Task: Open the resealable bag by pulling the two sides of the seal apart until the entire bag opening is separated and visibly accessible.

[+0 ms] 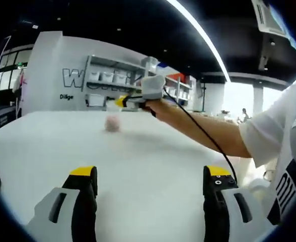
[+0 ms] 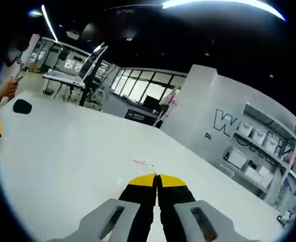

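The white counter (image 1: 138,161) spreads wide under both grippers. The left gripper (image 1: 150,184) hovers over it, jaws wide apart and empty. The right gripper (image 2: 157,182), jaws pressed together, grips the clear resealable bag (image 1: 112,121), which hangs touching the counter, far across in the left gripper view.

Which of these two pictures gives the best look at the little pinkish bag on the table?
The left gripper view: the bag appears whole, though small and blurred, under the right gripper. The right gripper view catches at most a thin reddish edge by its closed tips.
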Demonstrator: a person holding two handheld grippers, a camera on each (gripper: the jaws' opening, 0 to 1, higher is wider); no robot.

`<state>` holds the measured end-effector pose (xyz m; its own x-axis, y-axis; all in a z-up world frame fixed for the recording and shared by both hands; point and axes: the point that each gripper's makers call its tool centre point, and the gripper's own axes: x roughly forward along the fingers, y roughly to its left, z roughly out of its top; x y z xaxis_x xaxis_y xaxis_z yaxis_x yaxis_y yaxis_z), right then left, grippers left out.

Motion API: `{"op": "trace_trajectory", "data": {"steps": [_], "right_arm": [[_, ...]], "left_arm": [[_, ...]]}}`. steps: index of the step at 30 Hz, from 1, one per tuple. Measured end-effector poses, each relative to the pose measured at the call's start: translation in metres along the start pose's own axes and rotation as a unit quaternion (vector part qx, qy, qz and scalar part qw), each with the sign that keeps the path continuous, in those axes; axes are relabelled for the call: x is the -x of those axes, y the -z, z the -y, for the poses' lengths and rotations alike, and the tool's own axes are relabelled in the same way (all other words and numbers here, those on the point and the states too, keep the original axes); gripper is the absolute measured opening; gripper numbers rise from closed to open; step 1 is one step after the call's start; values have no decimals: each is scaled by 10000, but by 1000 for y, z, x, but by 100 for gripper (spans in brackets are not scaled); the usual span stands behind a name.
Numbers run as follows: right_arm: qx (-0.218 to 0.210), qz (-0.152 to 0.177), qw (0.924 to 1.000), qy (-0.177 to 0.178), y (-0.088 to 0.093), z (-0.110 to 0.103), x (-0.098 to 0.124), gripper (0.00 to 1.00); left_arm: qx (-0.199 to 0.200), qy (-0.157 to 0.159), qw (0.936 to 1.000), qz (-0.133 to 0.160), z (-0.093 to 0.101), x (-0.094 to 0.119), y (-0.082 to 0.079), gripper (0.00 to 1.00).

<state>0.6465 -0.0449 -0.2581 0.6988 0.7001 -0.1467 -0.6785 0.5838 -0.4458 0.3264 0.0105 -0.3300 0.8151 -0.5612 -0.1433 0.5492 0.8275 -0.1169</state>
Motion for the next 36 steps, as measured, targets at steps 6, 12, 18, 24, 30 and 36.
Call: {"op": "trace_trajectory", "data": {"steps": [6, 12, 18, 24, 30, 36], "right_arm": [[76, -11, 9999, 132, 4, 9, -6, 0], [97, 15, 9997, 235, 10, 18, -13, 0], [29, 11, 9999, 142, 13, 13, -14, 0], [7, -264, 9996, 3, 36, -5, -3, 0], [-195, -382, 9990, -116, 50, -16, 5, 0], [-271, -592, 9977, -208, 58, -25, 12, 10]], "left_arm": [[-5, 82, 9999, -63, 3, -1, 2, 81], [30, 52, 10000, -35, 1, 0, 0, 83], [66, -35, 10000, -3, -2, 0, -1, 87], [115, -156, 9998, 42, -7, 1, -4, 92], [61, -303, 9995, 29, -12, 3, -4, 96], [75, -277, 9996, 32, -11, 4, -4, 95]]}}
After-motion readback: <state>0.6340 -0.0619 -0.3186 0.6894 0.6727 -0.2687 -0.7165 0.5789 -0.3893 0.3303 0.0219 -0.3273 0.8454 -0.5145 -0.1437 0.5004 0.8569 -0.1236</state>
